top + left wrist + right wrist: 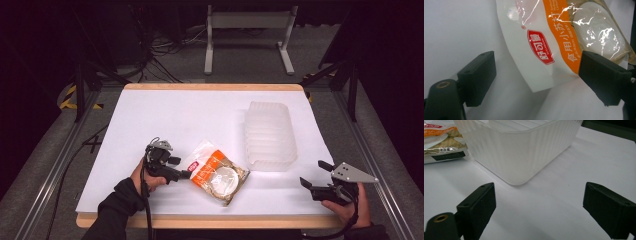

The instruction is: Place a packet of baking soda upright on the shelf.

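So far nothing is packed: your left gripper (186,174) gapes at the pouch (218,172), right gripper (315,176) released, tub (270,136) empty at centre right.

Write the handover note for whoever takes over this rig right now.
Left tool: open, jaws on either side of the near corner of the orange-and-white plastic food packet, not yet closed on it.
Right tool: open, holding nothing, near the table's right front edge, pointing at the translucent white ribbed plastic tub.
The packet lies flat on the white table, just left of the tub; whether the two touch is unclear.
Done: left tool lined up on the packet.
Left, probably: close on the packet, lift it and place it in the tub.
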`<control>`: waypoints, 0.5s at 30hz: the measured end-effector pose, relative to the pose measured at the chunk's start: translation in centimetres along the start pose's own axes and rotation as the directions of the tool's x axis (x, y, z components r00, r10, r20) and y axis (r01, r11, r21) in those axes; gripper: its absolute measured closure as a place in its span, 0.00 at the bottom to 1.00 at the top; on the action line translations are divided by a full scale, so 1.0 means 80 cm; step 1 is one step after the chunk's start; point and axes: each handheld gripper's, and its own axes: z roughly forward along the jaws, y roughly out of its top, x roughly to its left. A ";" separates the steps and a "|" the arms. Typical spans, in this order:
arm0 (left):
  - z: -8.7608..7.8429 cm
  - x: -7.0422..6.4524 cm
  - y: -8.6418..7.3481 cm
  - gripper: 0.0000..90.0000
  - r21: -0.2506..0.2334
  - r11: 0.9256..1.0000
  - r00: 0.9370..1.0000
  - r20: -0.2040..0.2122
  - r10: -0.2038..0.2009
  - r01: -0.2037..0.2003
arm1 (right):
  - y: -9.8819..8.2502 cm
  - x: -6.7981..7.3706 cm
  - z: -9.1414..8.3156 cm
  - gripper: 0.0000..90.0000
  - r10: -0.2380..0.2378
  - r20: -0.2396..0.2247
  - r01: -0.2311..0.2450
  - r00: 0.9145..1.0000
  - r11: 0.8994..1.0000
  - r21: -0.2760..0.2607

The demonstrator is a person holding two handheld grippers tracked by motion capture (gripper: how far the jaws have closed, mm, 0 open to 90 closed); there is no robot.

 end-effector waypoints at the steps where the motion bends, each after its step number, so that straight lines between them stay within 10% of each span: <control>1: 0.002 -0.001 0.002 0.19 0.003 1.000 1.000 -0.003 0.001 -0.001 | 0.000 0.000 0.000 0.13 0.001 -0.001 -0.001 1.000 1.000 0.001; 15: 0.037 -0.007 0.035 0.24 0.030 1.000 0.998 0.070 0.003 -0.005 | 0.002 0.000 0.001 0.14 0.011 -0.019 -0.012 1.000 1.000 -0.010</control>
